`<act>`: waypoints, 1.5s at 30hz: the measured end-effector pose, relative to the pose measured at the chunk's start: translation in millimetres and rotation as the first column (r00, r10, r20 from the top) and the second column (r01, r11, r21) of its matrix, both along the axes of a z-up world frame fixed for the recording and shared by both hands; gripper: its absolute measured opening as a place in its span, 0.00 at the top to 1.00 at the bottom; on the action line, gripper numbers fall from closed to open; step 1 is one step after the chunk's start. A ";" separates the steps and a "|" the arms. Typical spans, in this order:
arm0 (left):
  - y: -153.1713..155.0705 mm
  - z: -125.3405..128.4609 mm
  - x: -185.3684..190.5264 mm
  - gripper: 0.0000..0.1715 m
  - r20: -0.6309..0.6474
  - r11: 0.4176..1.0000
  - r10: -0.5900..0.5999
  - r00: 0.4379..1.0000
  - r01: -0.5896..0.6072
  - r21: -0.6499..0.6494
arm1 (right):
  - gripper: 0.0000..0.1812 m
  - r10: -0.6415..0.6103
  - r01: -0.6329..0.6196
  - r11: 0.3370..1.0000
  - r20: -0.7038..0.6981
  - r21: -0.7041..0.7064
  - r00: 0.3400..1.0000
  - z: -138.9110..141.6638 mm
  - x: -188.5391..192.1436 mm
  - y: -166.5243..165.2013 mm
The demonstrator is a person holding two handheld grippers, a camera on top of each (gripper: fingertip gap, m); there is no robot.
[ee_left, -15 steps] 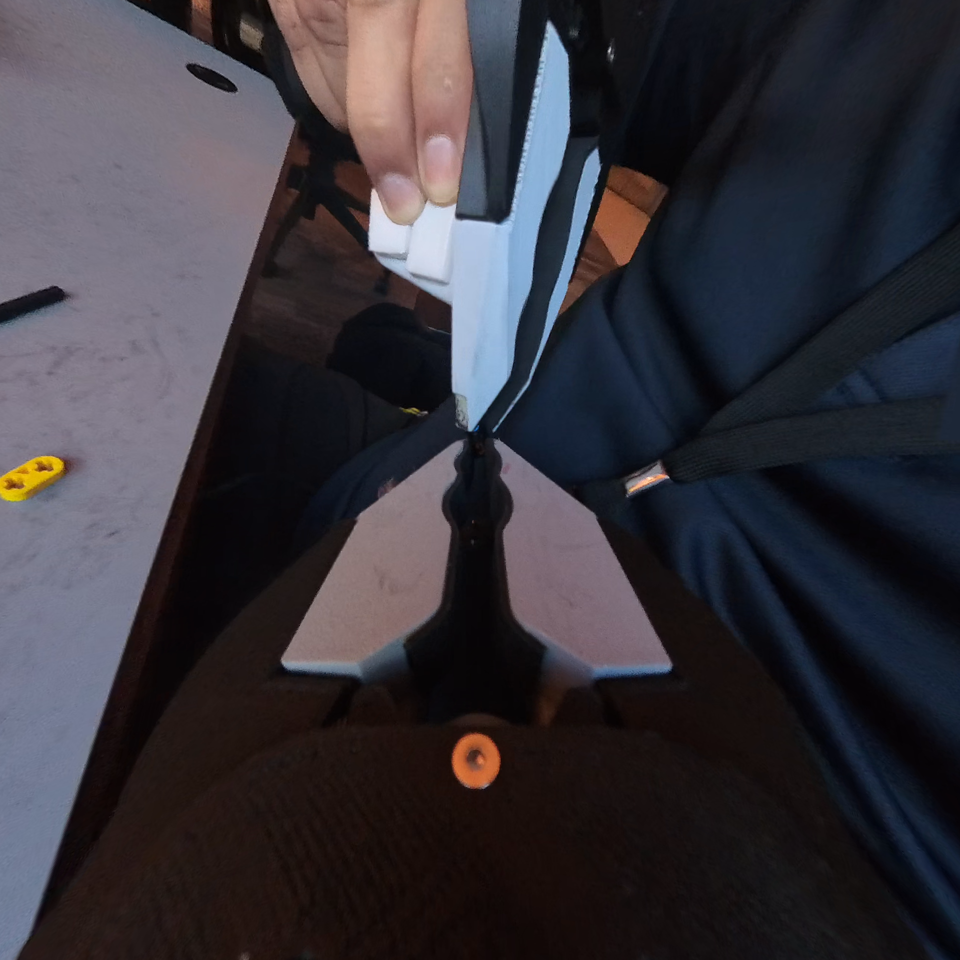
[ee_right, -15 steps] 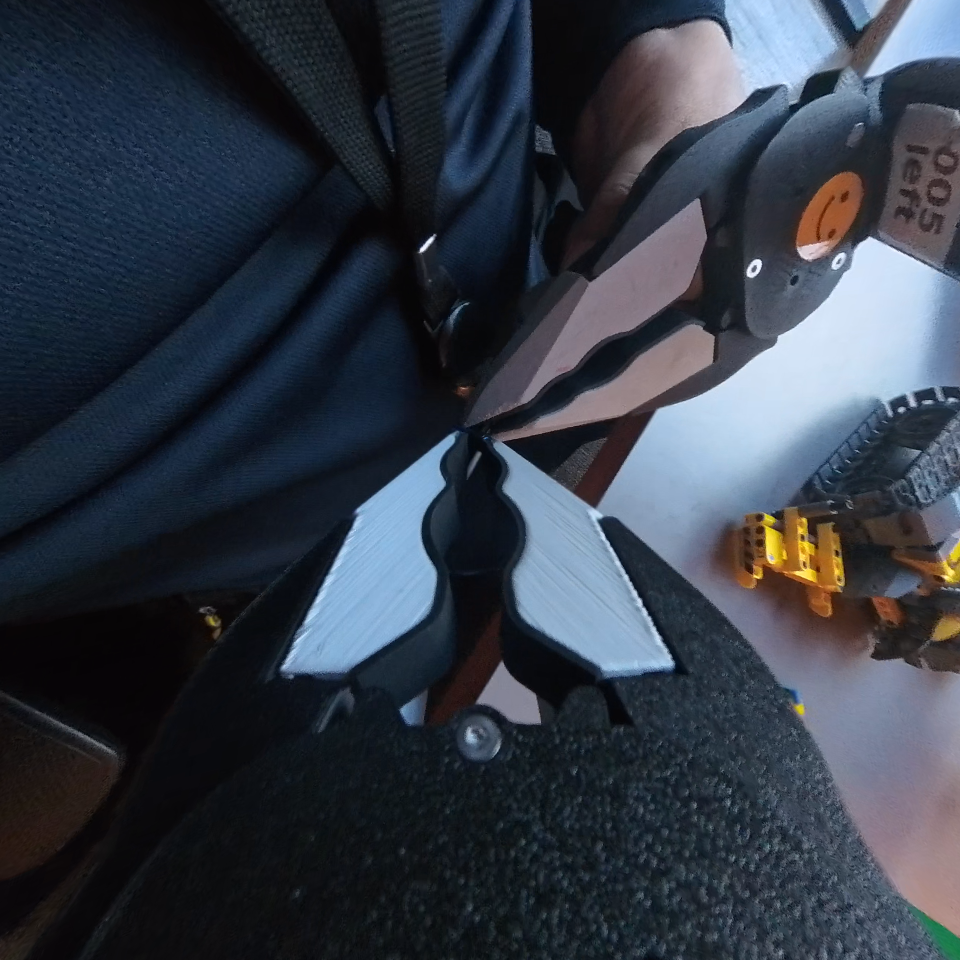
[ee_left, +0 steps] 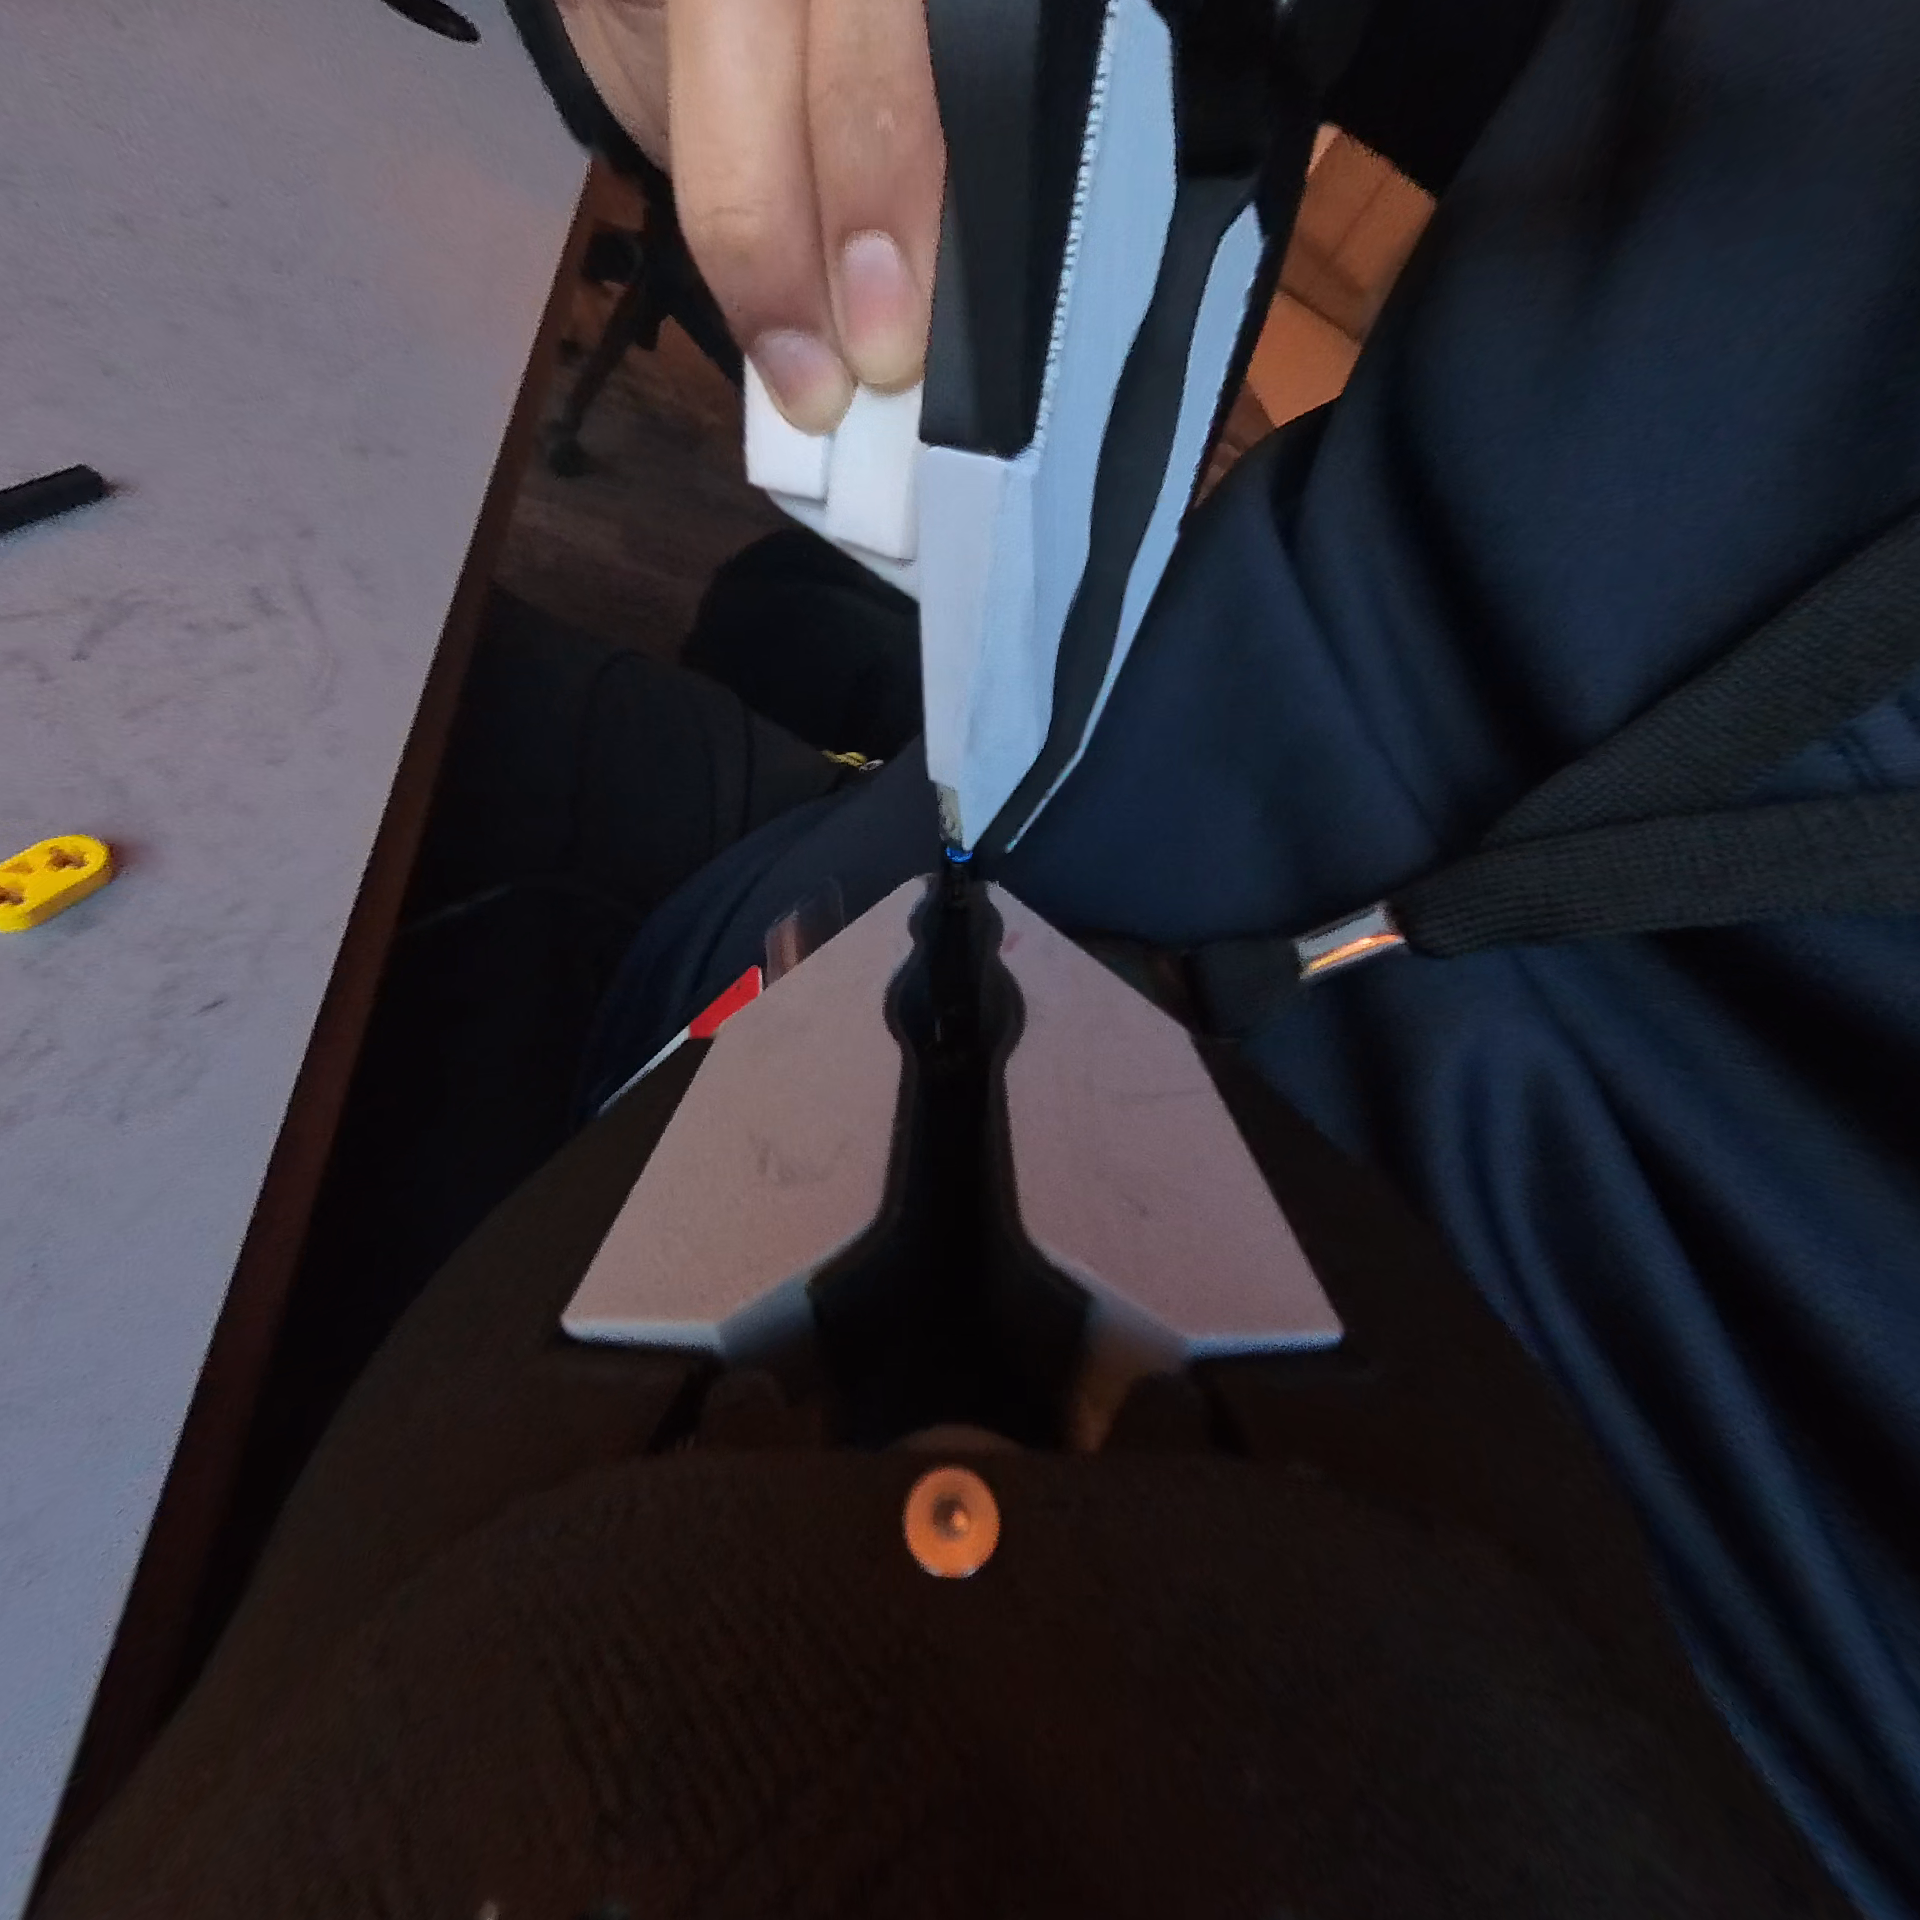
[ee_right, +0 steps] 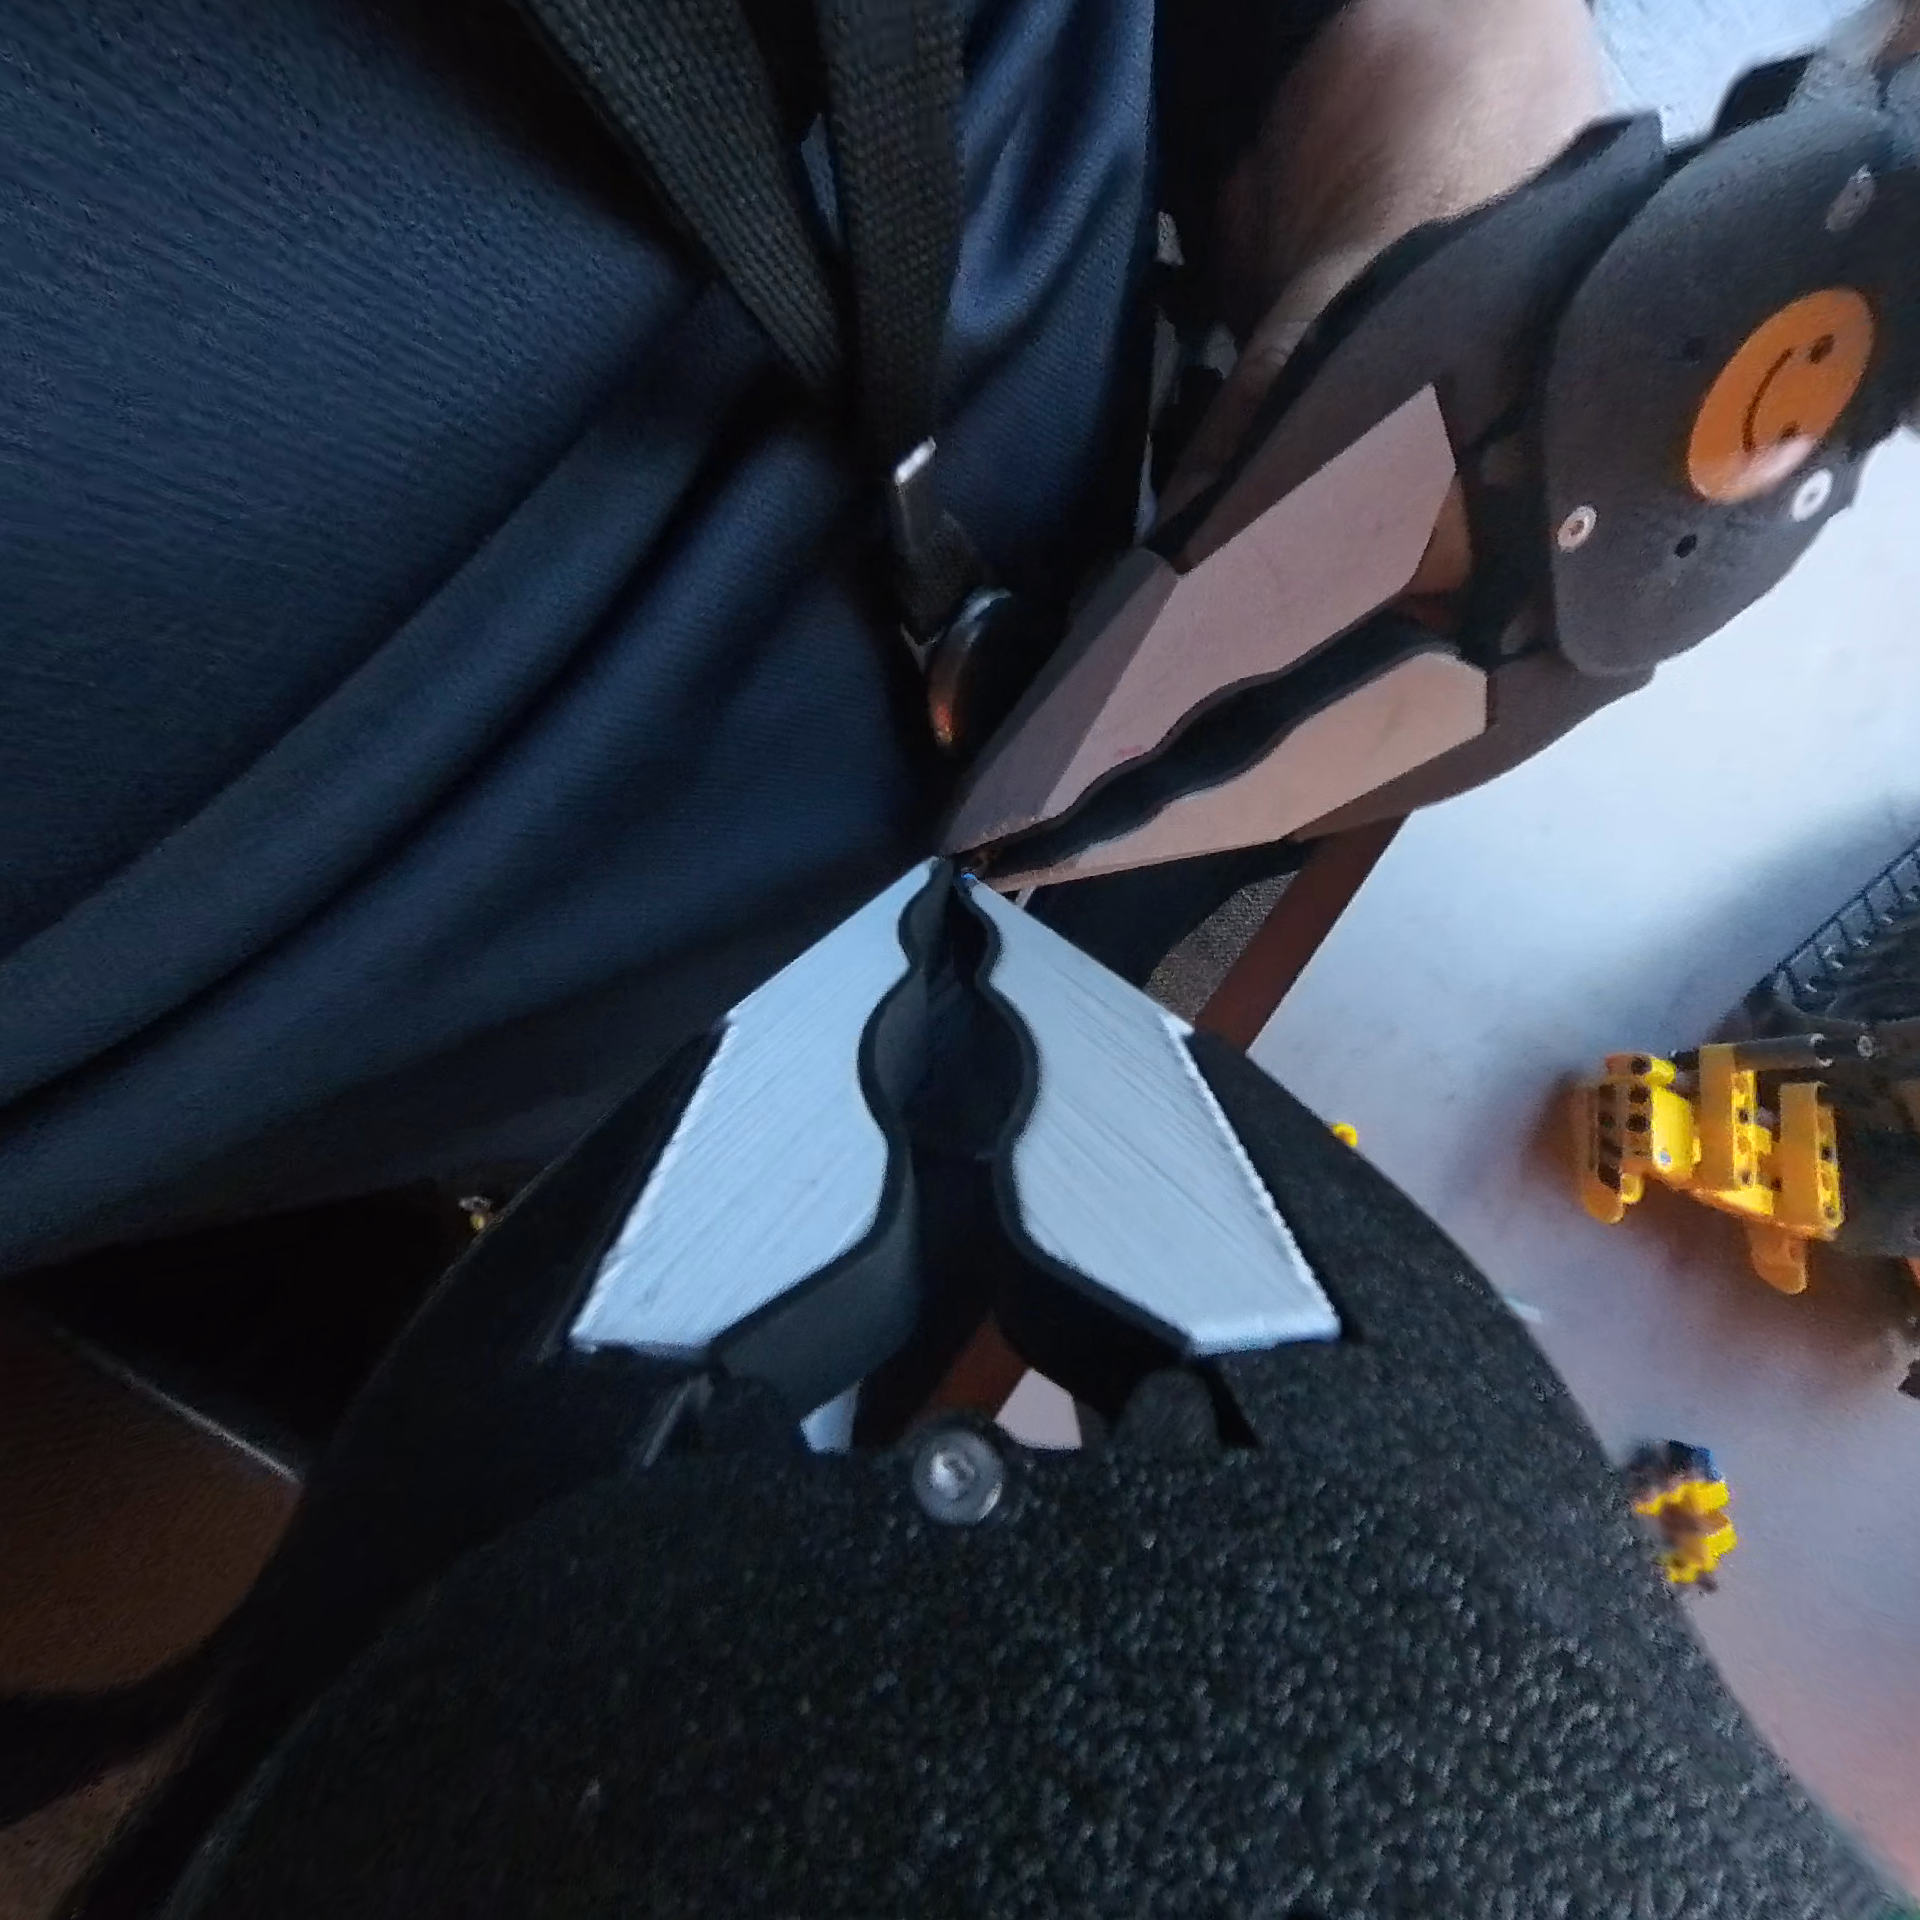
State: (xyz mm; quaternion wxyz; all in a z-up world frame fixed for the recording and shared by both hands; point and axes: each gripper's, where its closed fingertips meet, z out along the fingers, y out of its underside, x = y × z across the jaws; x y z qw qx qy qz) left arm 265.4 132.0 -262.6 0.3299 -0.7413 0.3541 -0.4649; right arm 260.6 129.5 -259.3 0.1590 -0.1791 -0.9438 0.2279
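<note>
A tiny blue-glinting speck sits exactly where two sets of fingertips meet, too small to say what it is or which side has it. The left gripper, black-bodied with pinkish-tan triangular finger plates, has its jaws drawn together so that the tips meet, with only the wavy dark channel farther back left between them. The right gripper, black and grainy with pale blue-white ribbed finger plates, is likewise closed at the tips, with the scalloped hollow behind them empty. The two point at one another tip to tip, touching or very nearly so. The right one comes in from above in the left wrist view, and the left one comes in from the upper right in the right wrist view, showing a round orange disc on its black body. A bare hand holds the right gripper, two fingers pressing on white block-shaped trigger pieces. All this hangs in the air off the table's edge, close in front of a dark navy fabric garment. A black woven strap with a small bright metal end crosses the garment. The pale grey table with a brown edge lies to one side, well apart from the tips. On it are a flat yellow plastic link with two holes, a short black rod, a yellow and black brick-built model with a dark track, and a small yellow and dark brick piece near the right gripper's body.
</note>
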 end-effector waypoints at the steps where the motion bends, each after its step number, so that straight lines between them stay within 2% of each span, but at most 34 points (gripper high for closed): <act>1: 1.0 -1.5 -0.4 0.99 0.002 1.000 0.010 1.000 -0.010 0.001 | 1.00 -0.021 0.021 1.000 0.015 -0.010 1.000 -1.9 -0.4 1.6; 7: -1.5 6.7 4.5 0.99 0.068 1.000 -0.020 0.997 0.021 -0.012 | 1.00 -0.029 0.027 0.998 -0.033 -0.056 0.999 5.6 2.6 -0.2; 14: -0.2 3.8 6.9 0.99 0.085 1.000 -0.002 0.996 0.004 -0.030 | 1.00 -0.013 0.012 1.000 -0.064 -0.016 0.998 1.7 4.7 0.9; 19: 0.1 0.8 11.9 0.99 0.052 1.000 -0.003 0.999 0.003 -0.003 | 1.00 -0.002 0.001 1.000 -0.062 -0.021 0.998 -0.5 9.9 0.8; 25: 2.7 -4.8 9.3 0.99 0.019 1.000 0.025 1.000 -0.025 0.012 | 1.00 0.029 -0.025 0.999 -0.093 0.044 0.995 -5.9 6.7 3.5; 29: 10.4 -3.7 0.1 1.00 0.027 0.997 0.072 0.997 -0.072 0.017 | 1.00 -0.030 0.034 0.999 -0.123 0.031 0.992 -5.1 -1.8 10.3; 31: 17.5 1.7 -7.7 0.99 -0.001 0.992 0.102 0.995 -0.101 0.075 | 1.00 -0.069 0.073 0.997 -0.148 0.021 0.987 1.0 -9.1 16.7; 33: 34.6 5.9 -22.5 0.99 -0.187 0.941 0.191 0.964 -0.125 0.316 | 1.00 -0.154 0.157 0.987 -0.155 0.010 0.976 8.0 -22.3 31.6; 34: 45.5 11.3 -31.1 0.99 -0.253 0.893 0.260 0.932 -0.132 0.431 | 1.00 -0.241 0.238 0.971 -0.127 -0.038 0.962 13.6 -30.2 41.4; 36: 62.2 24.6 -46.1 0.99 -0.259 0.812 0.357 0.898 -0.160 0.562 | 1.00 -0.434 0.425 0.879 0.004 -0.218 0.901 29.0 -43.9 58.5; 38: 78.6 28.1 -63.8 0.99 -0.223 0.793 0.414 0.882 -0.230 0.563 | 1.00 -0.568 0.568 0.734 0.123 -0.373 0.814 38.6 -54.7 79.2; 41: 92.9 22.8 -87.1 0.99 -0.225 0.786 0.466 0.856 -0.283 0.550 | 0.99 -0.651 0.697 0.564 0.282 -0.443 0.705 29.0 -61.0 103.0; 43: 97.7 16.2 -101.3 0.99 -0.279 0.777 0.496 0.822 -0.277 0.566 | 0.99 -0.673 0.744 0.487 0.346 -0.458 0.653 22.1 -69.2 114.4; 45: 100.6 10.2 -112.0 0.99 -0.314 0.775 0.510 0.801 -0.270 0.572 | 0.93 -0.647 0.781 0.435 0.448 -0.448 0.617 16.1 -78.9 117.0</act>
